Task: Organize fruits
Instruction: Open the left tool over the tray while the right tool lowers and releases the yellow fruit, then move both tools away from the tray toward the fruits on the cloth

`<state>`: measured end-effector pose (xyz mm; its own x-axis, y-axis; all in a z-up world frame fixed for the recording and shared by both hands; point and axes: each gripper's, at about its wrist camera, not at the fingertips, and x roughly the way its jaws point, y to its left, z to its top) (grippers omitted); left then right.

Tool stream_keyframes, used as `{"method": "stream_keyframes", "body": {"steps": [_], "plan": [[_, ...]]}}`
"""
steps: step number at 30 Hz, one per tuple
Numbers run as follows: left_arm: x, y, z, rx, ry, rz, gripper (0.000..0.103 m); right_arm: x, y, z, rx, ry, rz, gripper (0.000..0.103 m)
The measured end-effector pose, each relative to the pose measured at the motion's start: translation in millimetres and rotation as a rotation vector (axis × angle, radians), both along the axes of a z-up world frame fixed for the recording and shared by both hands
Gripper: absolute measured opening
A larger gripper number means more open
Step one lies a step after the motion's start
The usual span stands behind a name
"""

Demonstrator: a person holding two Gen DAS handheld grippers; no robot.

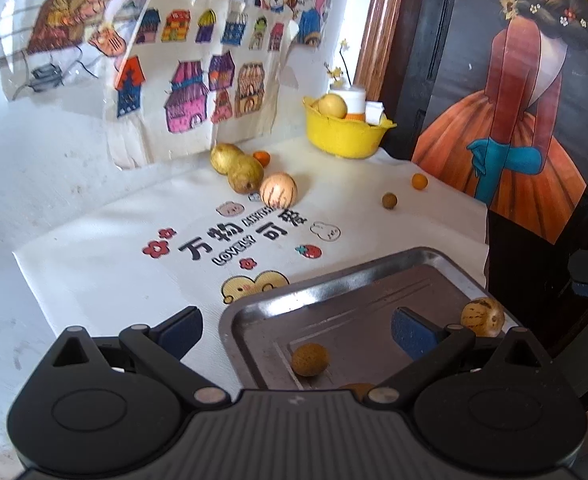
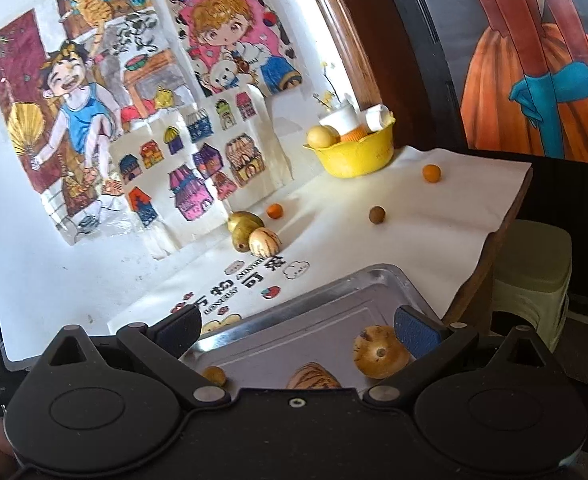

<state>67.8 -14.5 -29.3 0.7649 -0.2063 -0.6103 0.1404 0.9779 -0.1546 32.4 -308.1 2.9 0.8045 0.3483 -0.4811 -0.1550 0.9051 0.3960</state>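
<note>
A metal tray (image 1: 334, 292) (image 2: 294, 320) lies at the near edge of the white cloth. In the left wrist view it holds a small brown fruit (image 1: 309, 359) and a striped fruit (image 1: 482, 316). My left gripper (image 1: 296, 332) hovers open above the tray, nothing between its fingers. In the right wrist view the tray carries a striped fruit (image 2: 380, 352), another striped one (image 2: 313, 378) and a small brown one (image 2: 214, 374). My right gripper (image 2: 296, 330) is open and empty above them. Two green pears (image 1: 238, 166), a striped fruit (image 1: 278, 190), two small oranges (image 1: 419, 181) (image 1: 262, 157) and a brown fruit (image 1: 389, 201) lie farther back.
A yellow bowl (image 1: 346, 136) (image 2: 358, 156) with a yellow fruit, a white cup and cartons stands at the back by the wall. Drawings hang on the wall behind. The table edge drops off at the right, with a pale stool (image 2: 534, 272) beside it.
</note>
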Motion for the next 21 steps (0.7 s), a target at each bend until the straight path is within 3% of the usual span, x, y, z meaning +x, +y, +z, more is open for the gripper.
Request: {"method": "stream_keyframes", "body": {"steps": [12,21], "plan": [[-16,13,19,0.014,-0.042,0.033,0.102,-7,13,13,0.002,-0.038,0.042,0.102],[22,16,17,0.023,-0.067,0.020,0.102,35,20,10,-0.043,-0.011,0.071,0.102]]}}
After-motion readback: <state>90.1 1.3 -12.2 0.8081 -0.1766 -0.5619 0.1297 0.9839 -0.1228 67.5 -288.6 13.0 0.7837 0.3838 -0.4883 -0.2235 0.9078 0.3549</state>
